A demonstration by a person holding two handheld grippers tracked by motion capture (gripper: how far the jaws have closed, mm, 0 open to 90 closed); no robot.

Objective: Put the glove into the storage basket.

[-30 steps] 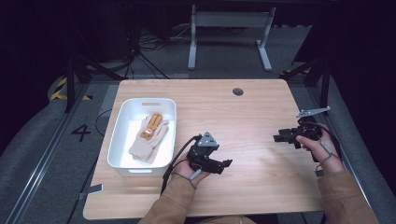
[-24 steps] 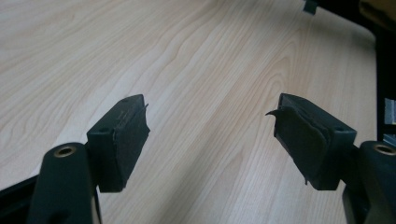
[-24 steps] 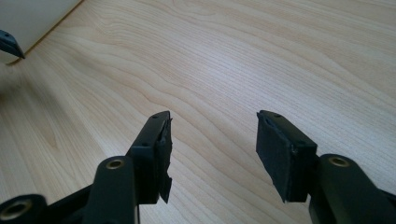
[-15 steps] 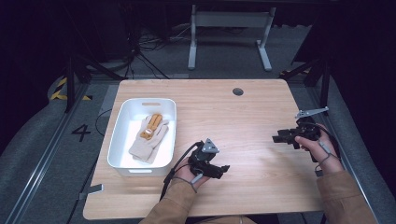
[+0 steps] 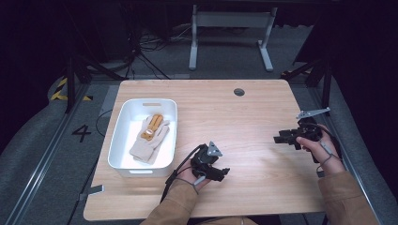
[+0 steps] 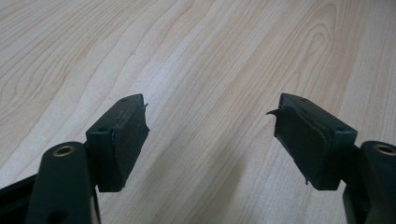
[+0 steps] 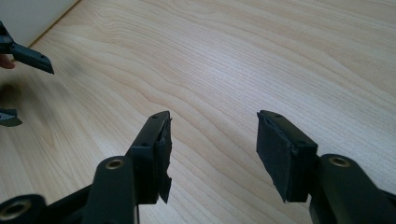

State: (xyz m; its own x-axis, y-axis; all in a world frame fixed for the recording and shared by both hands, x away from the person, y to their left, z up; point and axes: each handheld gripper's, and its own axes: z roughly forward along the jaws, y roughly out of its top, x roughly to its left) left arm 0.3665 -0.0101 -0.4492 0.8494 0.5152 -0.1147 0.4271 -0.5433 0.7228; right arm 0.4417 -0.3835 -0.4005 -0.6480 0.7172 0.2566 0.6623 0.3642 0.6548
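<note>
Both sets of fingers stand apart and empty: your left gripper (image 5: 224, 172) near the table's (image 5: 244, 117) front edge, your right gripper (image 5: 278, 139) near its right edge. Glove (image 5: 149, 137) lies in the white bin (image 5: 120, 136) at the left edge; a hasty reach could snag that rim. No readable labels on them.

One glove (image 5: 150, 138), one bin (image 5: 123, 136), two grippers (image 5: 224, 172)

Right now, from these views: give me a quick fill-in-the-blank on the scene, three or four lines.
1. The glove lies inside the white ____.
2. The left hand-held gripper has its jaws ____, nothing between them.
3. The right hand-held gripper is over bare ____.
4. The bin sits nearest the left ____.

Missing words: bin; open; table; hand-held gripper
</note>
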